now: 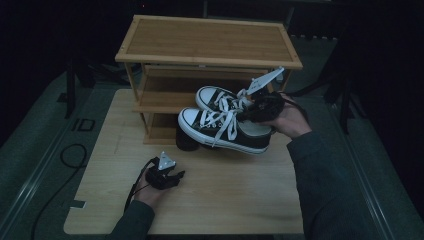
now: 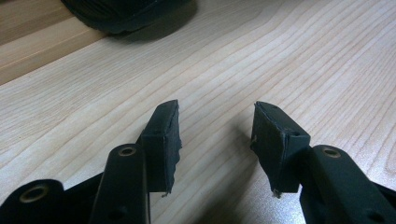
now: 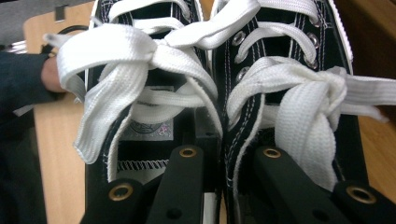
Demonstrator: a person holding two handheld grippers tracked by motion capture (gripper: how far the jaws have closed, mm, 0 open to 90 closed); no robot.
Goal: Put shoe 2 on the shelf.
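Left tool [image 1: 172, 176] rests lower left on bench [image 1: 225, 200], jaws apart, empty. Right tool [image 3: 219, 186] at centre right pinches both sneakers [image 1: 225, 127] by inner collars (clear of bench). Keep pinch firm, toes level, entering shoe rack [image 1: 207, 55].

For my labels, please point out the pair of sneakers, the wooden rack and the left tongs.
pair of sneakers [image 1: 235, 131]: high view, front shoe's laces.
wooden rack [image 1: 205, 40]: high view, top board.
left tongs [image 2: 216, 135]: left gripper view, between the open tips.
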